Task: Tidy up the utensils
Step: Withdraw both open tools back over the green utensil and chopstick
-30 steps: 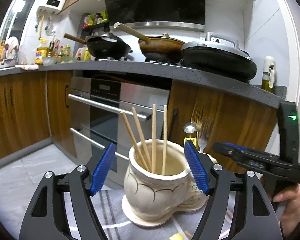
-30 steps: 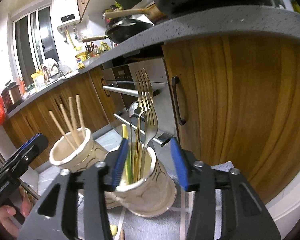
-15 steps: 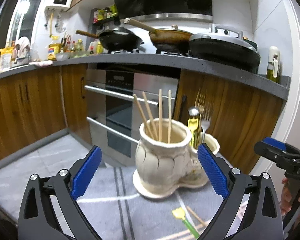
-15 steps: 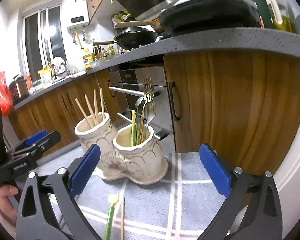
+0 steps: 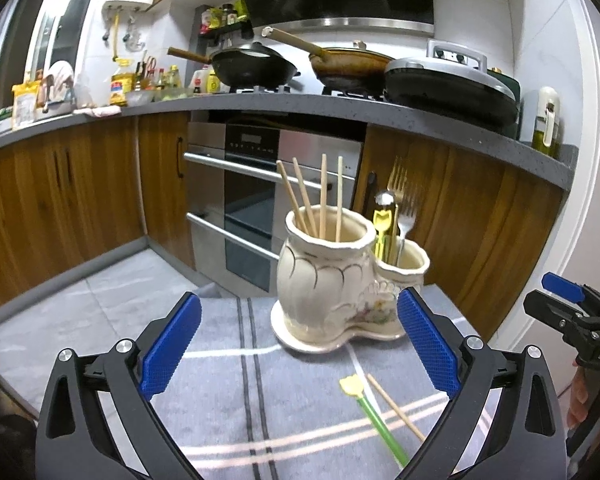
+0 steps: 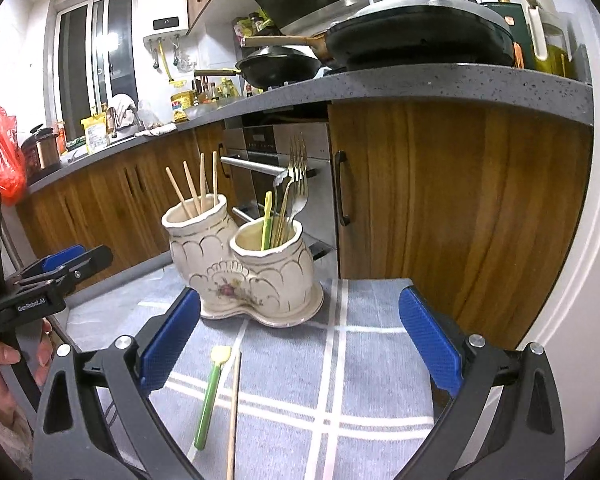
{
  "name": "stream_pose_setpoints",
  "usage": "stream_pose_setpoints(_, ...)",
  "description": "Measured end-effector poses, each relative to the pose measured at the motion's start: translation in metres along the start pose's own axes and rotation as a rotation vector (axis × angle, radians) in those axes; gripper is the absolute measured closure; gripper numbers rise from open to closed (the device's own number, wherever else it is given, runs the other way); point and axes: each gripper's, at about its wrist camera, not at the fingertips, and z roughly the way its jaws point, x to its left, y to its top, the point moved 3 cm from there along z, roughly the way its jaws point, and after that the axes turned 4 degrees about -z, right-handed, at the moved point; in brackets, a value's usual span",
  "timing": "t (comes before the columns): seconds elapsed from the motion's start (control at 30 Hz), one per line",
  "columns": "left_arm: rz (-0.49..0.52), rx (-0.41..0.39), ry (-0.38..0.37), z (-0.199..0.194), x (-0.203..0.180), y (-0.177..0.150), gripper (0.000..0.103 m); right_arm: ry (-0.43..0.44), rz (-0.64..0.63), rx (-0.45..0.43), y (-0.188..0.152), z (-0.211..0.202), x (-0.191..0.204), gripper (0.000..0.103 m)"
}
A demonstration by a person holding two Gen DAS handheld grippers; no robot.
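A cream ceramic double utensil holder stands on a grey striped cloth. Its taller cup holds several wooden chopsticks. Forks, a spoon and a green-and-yellow utensil stand in the lower cup. On the cloth in front lie a green utensil with a yellow tip and a single chopstick. My left gripper is open, short of the holder, nothing between its fingers. My right gripper is open and empty too.
Wooden cabinets, a steel oven and a grey counter with pans stand behind the holder. The right gripper shows at the right edge of the left wrist view. The left gripper and a hand show at the left of the right wrist view.
Both grippers have opened wide from around the holder's cups and backed away from it. The green utensil and loose chopstick on the cloth have come into view.
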Motion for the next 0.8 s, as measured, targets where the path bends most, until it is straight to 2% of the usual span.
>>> stream_pose_setpoints(0.2,0.018,0.051,0.008,-0.006,-0.003,-0.018,0.005,-0.006,-0.022,0.034,-0.014,-0.002,0.005,0.005)
stream_pose_setpoints(0.33,0.062,0.095,0.047,-0.007,-0.002,-0.034,0.005,-0.02,-0.02,0.06,-0.029,-0.003,0.0,0.005)
stream_pose_setpoints(0.63,0.104,0.231,0.04,-0.004,-0.006,-0.074,0.005,-0.029,-0.024,0.151,-0.061,0.003,-0.008,0.005)
stream_pose_setpoints(0.8,0.134,0.28,0.032,0.003,-0.012,-0.091,0.005,-0.023,-0.039,0.188,-0.072,0.008,-0.004,0.005)
